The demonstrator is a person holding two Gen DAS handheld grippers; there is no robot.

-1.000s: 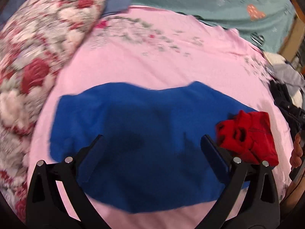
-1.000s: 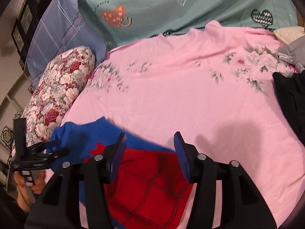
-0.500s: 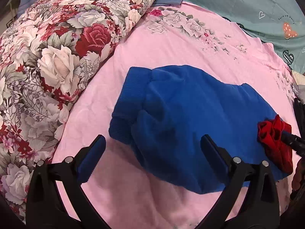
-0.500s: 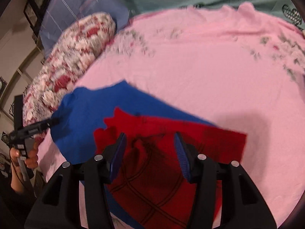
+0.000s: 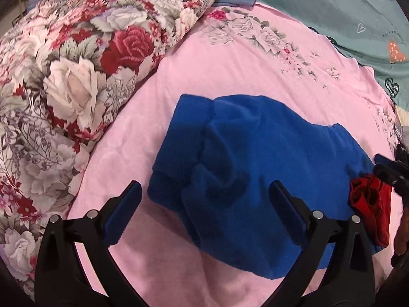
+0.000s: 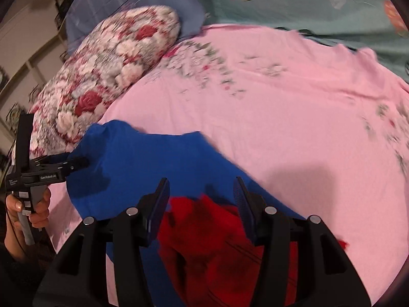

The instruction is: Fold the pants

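The blue pants with a red printed part lie bunched on the pink bedsheet. My left gripper is open and hovers over the blue cuff end, holding nothing. In the right wrist view the pants spread from left to bottom, with the red part under my right gripper. The right gripper is open, its jaws on either side of the red fabric. The left gripper also shows in the right wrist view at the blue end.
A floral quilt roll lies along the left side. A blue pillow and a teal heart-print sheet lie at the far side of the bed. The pink sheet extends to the right.
The left gripper has moved closer to the blue cuff end. The right gripper has dropped lower over the red part, and the pants have bunched up more.
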